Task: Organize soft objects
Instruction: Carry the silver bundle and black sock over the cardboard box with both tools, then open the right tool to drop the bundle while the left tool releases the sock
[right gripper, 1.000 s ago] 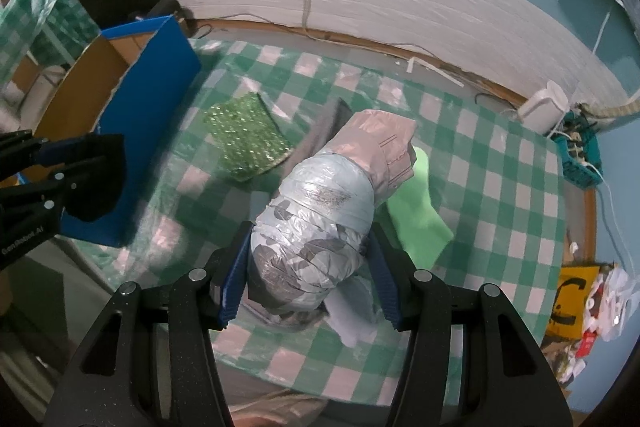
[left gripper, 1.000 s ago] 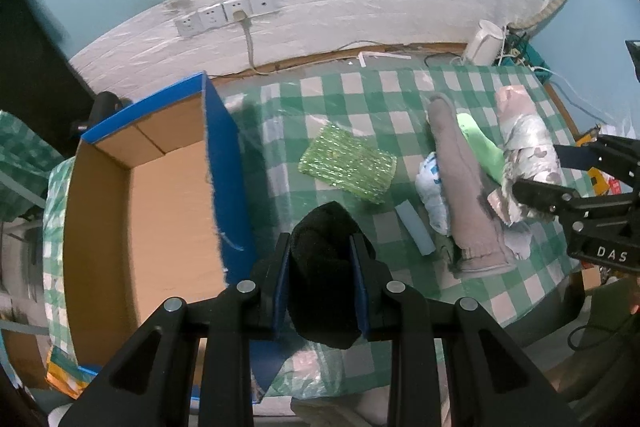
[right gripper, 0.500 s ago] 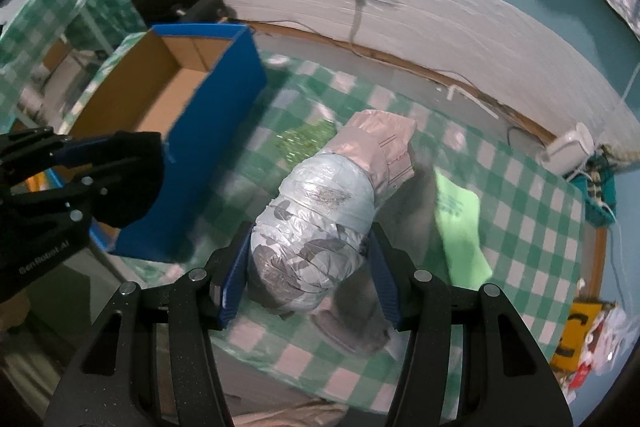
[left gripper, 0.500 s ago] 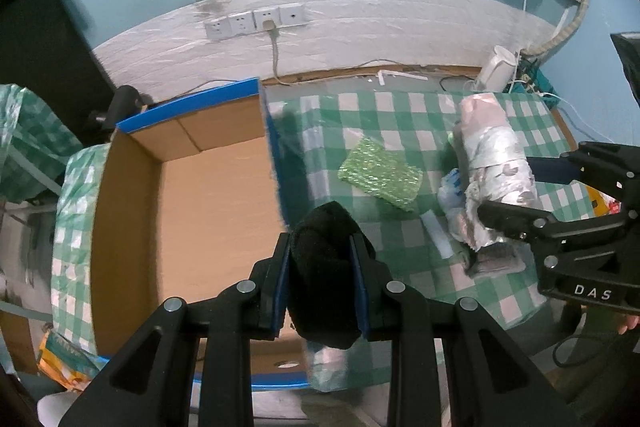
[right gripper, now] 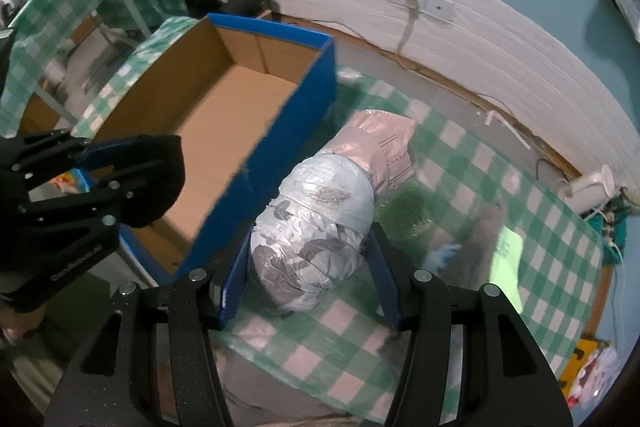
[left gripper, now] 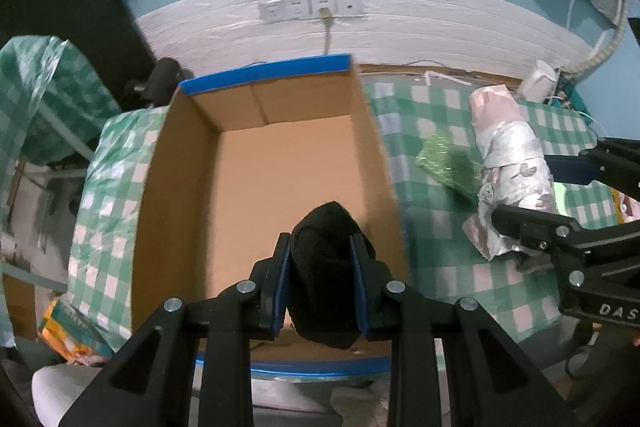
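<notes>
A: Black sock (left gripper: pixel 326 267) pinched between the pads of the left gripper (left gripper: pixel 322 283), held above the box (left gripper: pixel 182 195), over its near end. Box interior looks bare.

B: And the bundle (right gripper: pixel 316 223)?

A: Plastic-wrapped roll, squeezed in the right gripper (right gripper: pixel 310 267), just beside the box's blue right wall, above the tabletop (right gripper: pixel 472 155). Not over the opening.

B: Risks?

A: Sock hangs close to the near rim; let go here and it could drape over the edge or fall outside. Bundle is bulky and slick, so it may slip, or clip the box wall on the way across and shove the box. Grippers sit near each other; a crossing path could knock them.

B: Beyond the box?

A: Green scrubber (left gripper: pixel 446 163) lies right of it.
</notes>
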Demonstrator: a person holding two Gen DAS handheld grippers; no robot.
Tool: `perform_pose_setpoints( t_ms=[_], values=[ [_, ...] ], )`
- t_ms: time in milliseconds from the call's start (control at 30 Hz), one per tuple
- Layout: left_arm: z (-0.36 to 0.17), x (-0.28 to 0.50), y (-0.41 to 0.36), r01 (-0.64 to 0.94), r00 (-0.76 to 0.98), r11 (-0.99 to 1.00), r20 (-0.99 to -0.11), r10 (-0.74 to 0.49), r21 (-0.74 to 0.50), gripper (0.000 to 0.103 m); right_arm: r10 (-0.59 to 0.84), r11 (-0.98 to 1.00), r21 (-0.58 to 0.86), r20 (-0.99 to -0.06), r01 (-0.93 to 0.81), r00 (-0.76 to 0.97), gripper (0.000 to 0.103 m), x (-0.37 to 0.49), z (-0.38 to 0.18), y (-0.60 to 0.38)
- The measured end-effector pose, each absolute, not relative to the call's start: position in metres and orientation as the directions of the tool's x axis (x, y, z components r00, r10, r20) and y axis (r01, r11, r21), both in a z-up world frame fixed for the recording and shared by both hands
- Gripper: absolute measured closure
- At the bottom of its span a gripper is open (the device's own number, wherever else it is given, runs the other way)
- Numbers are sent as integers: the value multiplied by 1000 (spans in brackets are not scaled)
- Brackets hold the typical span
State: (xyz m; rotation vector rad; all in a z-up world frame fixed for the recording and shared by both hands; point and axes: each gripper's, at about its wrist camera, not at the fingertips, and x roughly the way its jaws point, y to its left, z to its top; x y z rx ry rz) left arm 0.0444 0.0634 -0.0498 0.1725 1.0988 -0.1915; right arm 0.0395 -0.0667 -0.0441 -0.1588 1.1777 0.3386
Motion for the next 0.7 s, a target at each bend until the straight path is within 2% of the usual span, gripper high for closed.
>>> perform_pose_setpoints(
  t_ms=[700],
  values=[
    [-91,55,129,105,360,991,-932,38,81,74,259,886,142,-942,-442,216,47,71,-73,30]
  ],
)
